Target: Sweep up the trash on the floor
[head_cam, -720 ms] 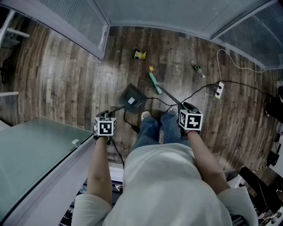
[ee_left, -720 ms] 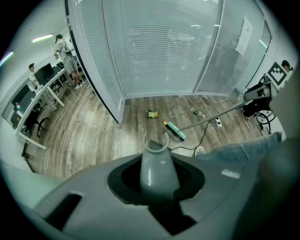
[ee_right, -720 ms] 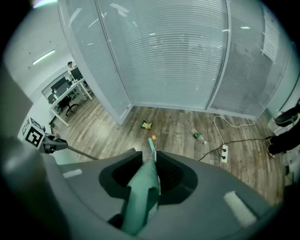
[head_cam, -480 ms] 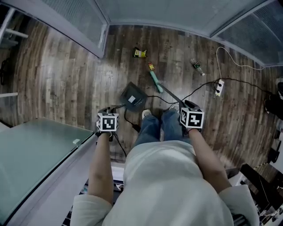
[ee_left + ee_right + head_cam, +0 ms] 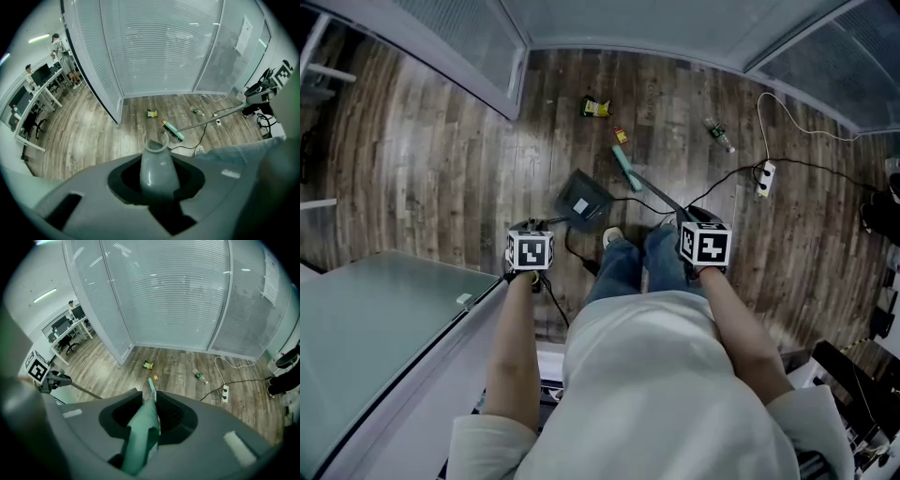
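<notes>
Well, the wrapper (image 5: 596,108), a scrap (image 5: 621,137) and a bottle (image 5: 720,135) lie near the glass wall (image 5: 675,23) beyond the broom (image 5: 626,169), its handle clamped in the right gripper (image 5: 146,416), the dustpan (image 5: 584,202) clamped likewise in the left gripper (image 5: 158,173); the cable (image 5: 724,182) underfoot could snag a stroke, and the scrap is too small to name.

Cool, even indoor light is filling all three views. In the head view a pale sheen is glaring off the wooden floor (image 5: 523,155), and shadows are falling faint and soft. A ceiling strip light (image 5: 44,295) is glowing at the upper left. Fisheye distortion is bowing the glass walls (image 5: 154,47) and blackening the corners. The nearest foreground is blurring out of focus.
</notes>
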Demonstrator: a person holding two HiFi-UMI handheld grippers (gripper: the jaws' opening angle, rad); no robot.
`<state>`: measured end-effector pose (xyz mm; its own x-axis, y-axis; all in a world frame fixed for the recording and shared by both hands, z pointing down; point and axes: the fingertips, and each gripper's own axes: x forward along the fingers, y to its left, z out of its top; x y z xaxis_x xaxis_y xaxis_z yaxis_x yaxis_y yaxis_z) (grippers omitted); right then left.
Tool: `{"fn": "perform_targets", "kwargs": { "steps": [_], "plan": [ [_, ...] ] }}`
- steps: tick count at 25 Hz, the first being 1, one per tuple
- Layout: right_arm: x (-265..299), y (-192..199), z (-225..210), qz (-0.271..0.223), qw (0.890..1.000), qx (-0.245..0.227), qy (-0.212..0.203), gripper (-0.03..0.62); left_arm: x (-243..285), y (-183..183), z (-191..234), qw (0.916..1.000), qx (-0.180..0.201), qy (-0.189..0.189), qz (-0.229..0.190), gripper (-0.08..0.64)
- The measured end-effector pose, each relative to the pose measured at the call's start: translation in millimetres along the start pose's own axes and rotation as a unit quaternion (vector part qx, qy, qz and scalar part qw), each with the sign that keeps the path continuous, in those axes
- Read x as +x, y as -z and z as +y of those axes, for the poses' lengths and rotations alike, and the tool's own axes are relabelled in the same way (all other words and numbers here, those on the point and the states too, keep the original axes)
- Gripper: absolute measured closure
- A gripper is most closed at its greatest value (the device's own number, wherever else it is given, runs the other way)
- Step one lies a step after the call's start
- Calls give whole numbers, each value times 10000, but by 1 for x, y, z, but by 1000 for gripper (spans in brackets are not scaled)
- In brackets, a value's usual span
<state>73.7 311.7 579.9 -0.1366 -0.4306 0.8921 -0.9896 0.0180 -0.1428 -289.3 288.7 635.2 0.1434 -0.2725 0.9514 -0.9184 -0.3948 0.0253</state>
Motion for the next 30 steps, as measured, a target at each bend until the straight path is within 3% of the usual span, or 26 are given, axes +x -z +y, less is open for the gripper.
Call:
{"fn": "perform_targets", "kwargs": {
  "steps": [18, 23, 30],
  "plan": [
    [-14, -5, 8, -272, 9987, 436, 46, 489, -6, 18, -4, 9996, 234, 86, -99, 469],
    [-15, -17, 4, -351, 9984, 449, 47, 489, -8, -3, -13, 9984, 496, 168, -223, 468],
    [-12, -35, -9, -493, 9974, 529, 38, 489, -6, -35, -16, 9981, 470, 155, -358, 468]
  ]
}}
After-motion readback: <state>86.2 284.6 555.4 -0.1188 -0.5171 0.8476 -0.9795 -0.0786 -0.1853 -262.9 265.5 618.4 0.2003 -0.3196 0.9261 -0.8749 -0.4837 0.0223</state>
